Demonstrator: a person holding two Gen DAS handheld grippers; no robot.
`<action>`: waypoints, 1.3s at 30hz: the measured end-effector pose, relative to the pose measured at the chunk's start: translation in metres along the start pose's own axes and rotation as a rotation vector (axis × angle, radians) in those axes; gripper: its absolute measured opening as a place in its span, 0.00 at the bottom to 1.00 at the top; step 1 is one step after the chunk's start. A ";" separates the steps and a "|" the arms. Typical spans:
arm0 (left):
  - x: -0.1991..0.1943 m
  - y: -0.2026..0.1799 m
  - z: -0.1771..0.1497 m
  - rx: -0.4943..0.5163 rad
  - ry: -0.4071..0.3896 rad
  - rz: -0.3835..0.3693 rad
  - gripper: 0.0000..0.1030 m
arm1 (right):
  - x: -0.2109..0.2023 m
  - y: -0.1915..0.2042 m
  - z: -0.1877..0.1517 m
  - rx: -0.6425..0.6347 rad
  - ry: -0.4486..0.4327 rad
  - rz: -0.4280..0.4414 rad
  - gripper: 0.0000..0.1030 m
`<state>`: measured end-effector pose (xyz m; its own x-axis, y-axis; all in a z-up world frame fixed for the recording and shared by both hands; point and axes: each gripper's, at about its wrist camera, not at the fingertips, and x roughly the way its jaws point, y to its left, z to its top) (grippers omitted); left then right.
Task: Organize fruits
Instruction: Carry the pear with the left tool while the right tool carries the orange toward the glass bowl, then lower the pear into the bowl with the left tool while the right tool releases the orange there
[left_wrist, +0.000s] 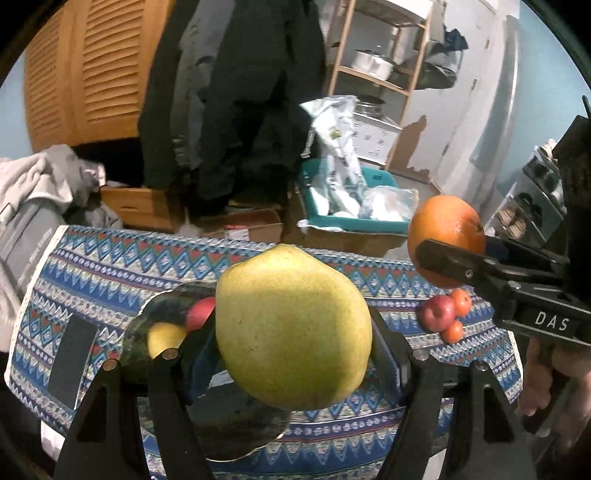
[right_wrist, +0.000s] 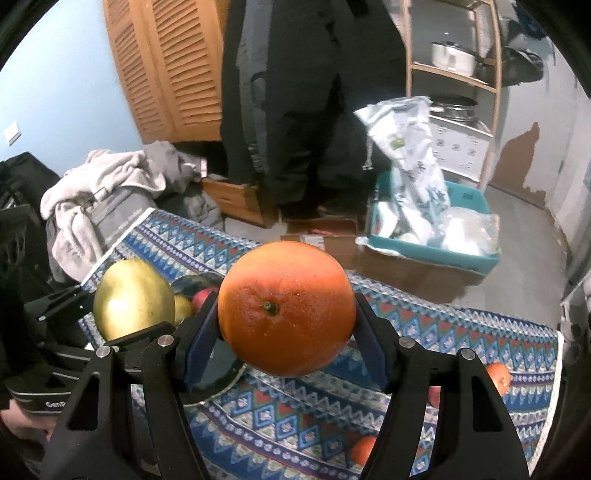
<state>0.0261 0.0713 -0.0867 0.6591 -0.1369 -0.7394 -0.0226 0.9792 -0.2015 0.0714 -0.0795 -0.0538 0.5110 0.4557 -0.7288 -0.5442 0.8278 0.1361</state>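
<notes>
Both your grippers carry fruit above the patterned cloth (left_wrist: 110, 266).

Your left gripper (left_wrist: 293, 332) is clamped on a yellow-green pear (left_wrist: 291, 325); your right gripper (right_wrist: 286, 314) is clamped on an orange (right_wrist: 284, 306). Round skins between flat pads could roll out if you tilt or jolt, dropping onto the dark bowl (left_wrist: 162, 314) below the left jaws. "DAS" reads on the right gripper; the left one shows "Gen…", possibly cut off.

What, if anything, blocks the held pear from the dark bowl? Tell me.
Nothing visible does. The left gripper holds the yellow-green pear directly above the dark bowl, which already holds a yellow fruit and a red one, with room left.
</notes>
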 end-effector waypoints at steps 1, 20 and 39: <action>0.000 0.004 -0.001 -0.007 0.001 0.004 0.72 | 0.004 0.004 0.002 -0.002 0.005 0.008 0.67; 0.023 0.098 -0.034 -0.140 0.093 0.141 0.72 | 0.089 0.070 0.017 -0.067 0.128 0.105 0.67; 0.073 0.129 -0.065 -0.203 0.240 0.189 0.72 | 0.167 0.076 -0.024 -0.100 0.337 0.095 0.67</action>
<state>0.0221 0.1779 -0.2083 0.4344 -0.0114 -0.9006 -0.2915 0.9443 -0.1525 0.0996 0.0520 -0.1812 0.2158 0.3821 -0.8986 -0.6500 0.7430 0.1598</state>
